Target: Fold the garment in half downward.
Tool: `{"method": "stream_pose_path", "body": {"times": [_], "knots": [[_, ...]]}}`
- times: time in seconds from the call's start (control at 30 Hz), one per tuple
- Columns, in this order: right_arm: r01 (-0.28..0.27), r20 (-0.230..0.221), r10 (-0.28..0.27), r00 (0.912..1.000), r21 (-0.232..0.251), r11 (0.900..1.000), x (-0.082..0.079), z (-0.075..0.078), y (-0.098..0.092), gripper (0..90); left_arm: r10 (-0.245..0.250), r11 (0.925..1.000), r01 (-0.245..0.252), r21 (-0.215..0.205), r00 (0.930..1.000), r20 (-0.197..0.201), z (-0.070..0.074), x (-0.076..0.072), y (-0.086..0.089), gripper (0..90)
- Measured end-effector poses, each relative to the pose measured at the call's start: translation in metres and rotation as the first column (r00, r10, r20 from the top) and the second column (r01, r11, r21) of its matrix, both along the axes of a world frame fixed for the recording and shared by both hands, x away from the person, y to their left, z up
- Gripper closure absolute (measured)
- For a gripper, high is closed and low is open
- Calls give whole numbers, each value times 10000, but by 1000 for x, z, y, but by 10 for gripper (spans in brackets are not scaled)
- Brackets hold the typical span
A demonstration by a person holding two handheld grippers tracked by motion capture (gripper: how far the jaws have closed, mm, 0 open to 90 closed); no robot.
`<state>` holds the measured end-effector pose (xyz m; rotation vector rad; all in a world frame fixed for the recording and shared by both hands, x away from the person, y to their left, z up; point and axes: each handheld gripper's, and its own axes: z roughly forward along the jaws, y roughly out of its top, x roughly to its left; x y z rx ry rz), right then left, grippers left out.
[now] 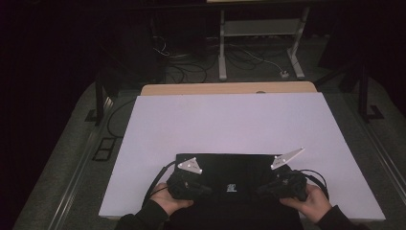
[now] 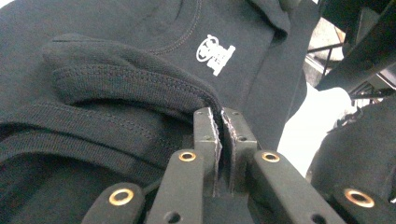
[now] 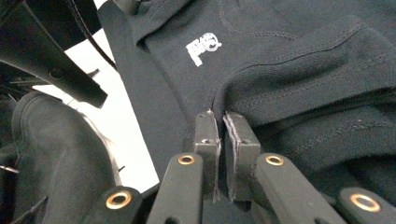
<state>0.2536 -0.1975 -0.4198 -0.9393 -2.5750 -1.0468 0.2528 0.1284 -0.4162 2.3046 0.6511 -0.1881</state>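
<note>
Fingers of both grippers are pinched nearly together, each pair nipping a fold of a black sweatshirt (image 1: 230,184) that lies at the near edge of the white board (image 1: 230,120).

Nearest the person, the left gripper (image 2: 220,114) bites the thick stitched hem where the cloth doubles over itself. In the left gripper view a sliver of fabric sits between the pads, which is probably why the jaws stop just short of meeting. The right gripper (image 3: 219,116) does the same at the opposite side, clamping the end of a seamed fold. In the high view, the left hand (image 1: 165,199) and the right hand (image 1: 309,199) come in from the near edge, with a gripper at each near corner of the garment. Holding the two corners at once, well apart, looks like a way to keep the cloth taut and square, so that a lifted edge will carry over evenly and not sag in the middle.

Just beyond the jaws, a small white logo (image 2: 215,51) shows on the chest, midway between the grippers. The sweatshirt already forms a tidy rectangle, so I judge that a fold is under way.

Farther off, the board is bare to its far edge, leaving room to carry the cloth forward. Behind it a strip of wooden table (image 1: 230,88) shows.
</note>
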Motion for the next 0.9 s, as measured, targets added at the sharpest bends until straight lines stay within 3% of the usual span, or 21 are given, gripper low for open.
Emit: {"method": "stream_pose_path", "body": {"times": [0.17,0.33,0.47,0.53,0.73,0.9], "knots": [[-101,-32,101,9999,-80,9999,-3,0,1,814,75,9999,-74,99,9999,-86,-1,-2,-1,819],[-69,52,70,10000,-114,9999,-6,3,1,752,69,9994,-75,347,9998,165,2,-5,-1,706],[39,267,-36,9996,-103,9999,-9,7,0,663,8,9991,-43,420,9965,833,5,-11,-2,610],[86,580,-78,9983,-138,9999,-12,11,-1,613,49,9990,-97,430,9938,1109,7,-14,-2,554],[402,1143,-389,9927,-86,9992,-15,21,-5,428,387,9988,-411,256,9954,874,16,-10,3,401],[627,1380,-600,9886,-155,9979,-13,28,-7,282,546,9985,-549,-4,9928,1067,25,-2,7,317]]}}
